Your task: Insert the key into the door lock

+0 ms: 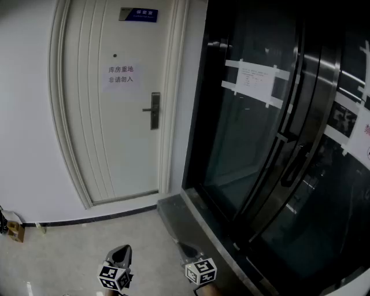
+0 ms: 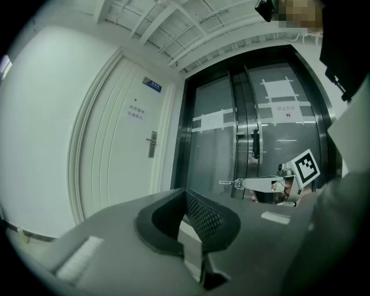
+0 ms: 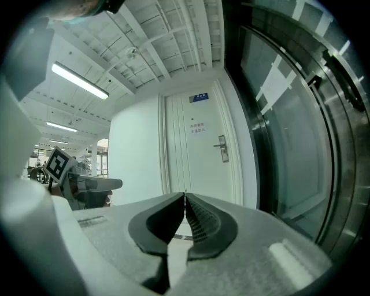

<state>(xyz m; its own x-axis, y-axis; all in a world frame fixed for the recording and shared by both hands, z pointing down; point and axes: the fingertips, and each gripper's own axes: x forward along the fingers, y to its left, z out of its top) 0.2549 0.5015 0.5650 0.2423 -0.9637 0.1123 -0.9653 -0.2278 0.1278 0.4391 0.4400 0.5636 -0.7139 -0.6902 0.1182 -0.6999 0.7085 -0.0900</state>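
Closest to us, our left gripper (image 2: pixel 185 192) and right gripper (image 3: pixel 184 196) are held side by side, nearly level, above the pale tiled floor (image 1: pixel 87 248). We have the left gripper's jaws pressed together with nothing between them. The right gripper's jaws are clamped on the key (image 2: pixel 230 183), whose slim metal end juts past the tips toward the wall, as the left gripper view shows. Ahead of us stands the white door (image 1: pixel 110 139), shut, with the door lock (image 1: pixel 155 110), a dark plate with a lever handle, near its right edge. The key is well apart from that lock. A paper notice (image 1: pixel 121 77) hangs on the door under a blue plate (image 1: pixel 139 14). Dark glass doors (image 1: pixel 260 144) flank it on the right.
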